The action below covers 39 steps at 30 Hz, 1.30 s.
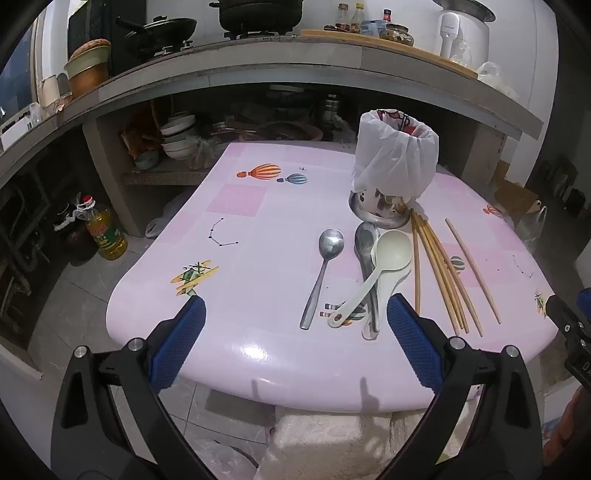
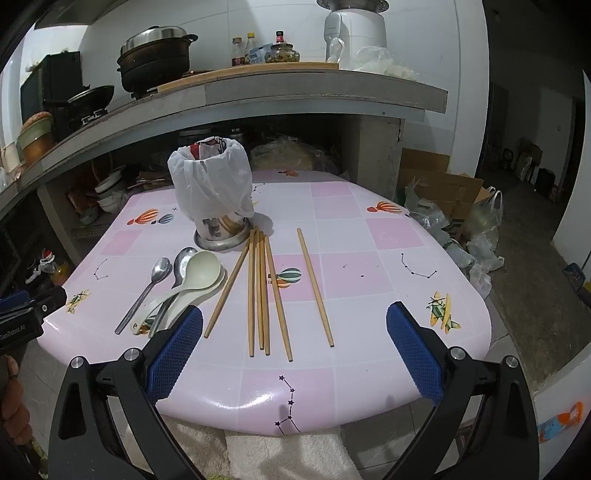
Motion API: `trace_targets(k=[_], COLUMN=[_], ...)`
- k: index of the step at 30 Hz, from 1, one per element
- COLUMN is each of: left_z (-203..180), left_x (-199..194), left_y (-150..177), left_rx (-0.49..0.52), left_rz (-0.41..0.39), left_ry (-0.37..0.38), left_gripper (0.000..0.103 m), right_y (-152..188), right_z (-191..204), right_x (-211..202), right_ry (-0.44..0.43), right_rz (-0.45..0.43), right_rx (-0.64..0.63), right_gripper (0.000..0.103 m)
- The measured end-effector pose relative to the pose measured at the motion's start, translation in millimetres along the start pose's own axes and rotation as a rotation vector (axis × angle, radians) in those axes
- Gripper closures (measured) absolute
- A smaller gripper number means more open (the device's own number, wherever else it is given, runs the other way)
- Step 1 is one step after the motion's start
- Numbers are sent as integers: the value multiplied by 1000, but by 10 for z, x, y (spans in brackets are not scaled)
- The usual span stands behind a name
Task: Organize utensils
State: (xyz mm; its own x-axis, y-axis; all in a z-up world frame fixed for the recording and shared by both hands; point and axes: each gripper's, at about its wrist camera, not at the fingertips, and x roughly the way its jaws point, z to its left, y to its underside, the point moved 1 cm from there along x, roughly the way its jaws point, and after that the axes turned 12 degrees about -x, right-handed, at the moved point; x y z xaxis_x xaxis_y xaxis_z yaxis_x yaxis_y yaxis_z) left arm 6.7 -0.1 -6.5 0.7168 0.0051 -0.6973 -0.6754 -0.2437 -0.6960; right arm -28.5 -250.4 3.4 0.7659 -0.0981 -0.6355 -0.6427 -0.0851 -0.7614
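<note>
On the pink table (image 1: 258,229) (image 2: 369,266) stands a metal utensil holder (image 1: 395,173) (image 2: 214,192) lined with a white plastic bag. In front of it lie a lone metal spoon (image 1: 321,273) (image 2: 147,291), a second metal spoon (image 1: 367,266) (image 2: 181,264) under two stacked cream ladles (image 1: 384,262) (image 2: 195,277), and several wooden chopsticks (image 1: 439,269) (image 2: 262,291), one apart (image 1: 472,269) (image 2: 316,286). My left gripper (image 1: 295,321) hovers open over the near table edge, short of the spoons. My right gripper (image 2: 295,332) hangs open above the chopsticks' near ends. Nothing sits between either pair of fingers.
Behind the table a concrete counter (image 1: 258,55) carries pots, bottles and a white appliance (image 2: 354,29); bowls (image 1: 181,136) fill the shelf beneath. An oil bottle (image 1: 105,236) stands on the floor at left, boxes and bags (image 2: 461,206) at right. White cloth (image 2: 288,454) lies below the near edge.
</note>
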Motion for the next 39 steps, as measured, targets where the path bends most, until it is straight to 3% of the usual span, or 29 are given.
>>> trace_targets(k=[39], left_z=[-29], left_x=[13], left_y=[16], left_rx=[11], left_rz=[-2], left_ry=[-12], left_gripper=[8], right_y=[5], right_z=[12], right_x=[-14], right_ry=[-3], right_rz=[6], right_rx=[2], right_gripper=[6])
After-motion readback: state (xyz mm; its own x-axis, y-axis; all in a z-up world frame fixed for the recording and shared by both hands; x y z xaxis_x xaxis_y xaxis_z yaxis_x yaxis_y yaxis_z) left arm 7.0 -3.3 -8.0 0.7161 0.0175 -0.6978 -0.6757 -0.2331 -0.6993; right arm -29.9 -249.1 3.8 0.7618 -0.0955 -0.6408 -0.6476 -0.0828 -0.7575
